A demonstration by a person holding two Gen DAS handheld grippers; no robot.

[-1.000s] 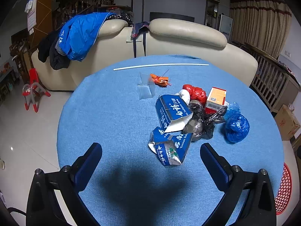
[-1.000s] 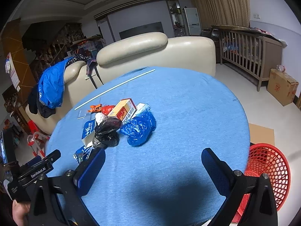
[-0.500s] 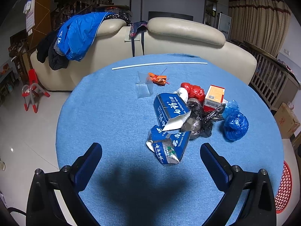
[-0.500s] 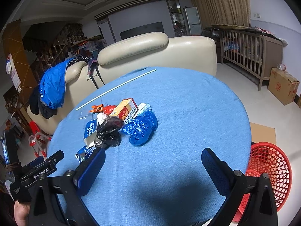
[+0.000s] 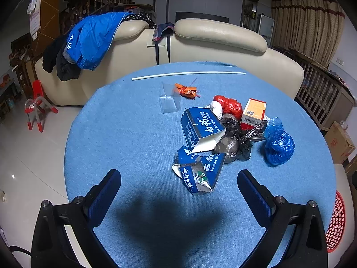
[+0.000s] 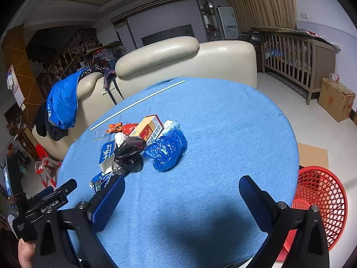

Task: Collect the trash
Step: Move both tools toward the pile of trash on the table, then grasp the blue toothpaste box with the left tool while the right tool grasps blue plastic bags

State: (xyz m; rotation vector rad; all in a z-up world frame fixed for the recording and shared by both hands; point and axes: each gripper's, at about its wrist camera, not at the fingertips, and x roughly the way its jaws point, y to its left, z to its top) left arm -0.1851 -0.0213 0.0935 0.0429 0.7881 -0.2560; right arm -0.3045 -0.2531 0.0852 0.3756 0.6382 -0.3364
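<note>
Lying clustered on the round table (image 5: 125, 134), right of its centre, the trash is a mixed heap: two crushed blue cartons (image 5: 199, 173) with torn flaps, a knotted black plastic bag (image 5: 234, 140), a crinkled blue bag (image 5: 279, 148), a glossy red bag (image 5: 229, 106) and an orange-and-white cardboard box (image 5: 254, 114). Fuzzy blue cloth covers the table. A red lattice plastic basket (image 6: 321, 201) stands on the floor beside it. Both the left gripper (image 5: 178, 192) and right gripper (image 6: 181, 197) hover spread wide, holding nothing.
</note>
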